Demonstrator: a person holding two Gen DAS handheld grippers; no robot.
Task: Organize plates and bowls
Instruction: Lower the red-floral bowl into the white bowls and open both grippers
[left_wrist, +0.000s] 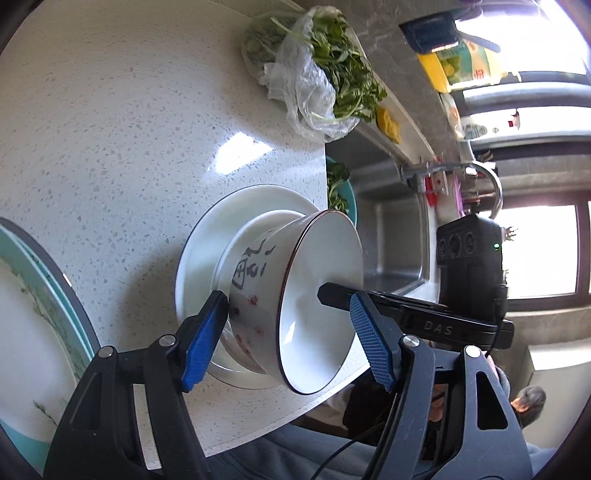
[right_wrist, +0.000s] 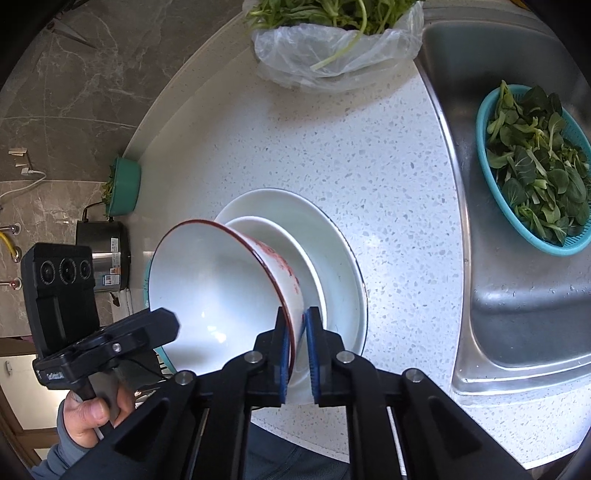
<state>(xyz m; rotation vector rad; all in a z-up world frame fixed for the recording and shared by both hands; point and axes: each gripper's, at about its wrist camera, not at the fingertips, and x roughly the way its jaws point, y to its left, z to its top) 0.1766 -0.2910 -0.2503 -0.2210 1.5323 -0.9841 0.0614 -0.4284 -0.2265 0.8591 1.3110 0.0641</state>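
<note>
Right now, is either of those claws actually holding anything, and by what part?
Yes. The right gripper pinches the red-rimmed bowl by its rim wall. The left gripper stands open around the bowl, not clamped.

Each camera is sitting just behind its own fingers and looking forward along them. The left wrist view is rolled sideways, so the countertop (left_wrist: 129, 129) is standing like a wall at its left and the sink (left_wrist: 391, 240) is lying ahead of the fingertips. The right wrist view is looking steeply down, with the sink (right_wrist: 517, 295) off to the right of its fingers. Both are sitting very close to the painted bowl (left_wrist: 295, 295) (right_wrist: 221, 288), and both are sharing the white plates (left_wrist: 218, 236) (right_wrist: 332, 258) under it and the bagged greens (left_wrist: 317, 70) (right_wrist: 332, 44) beyond.
</note>
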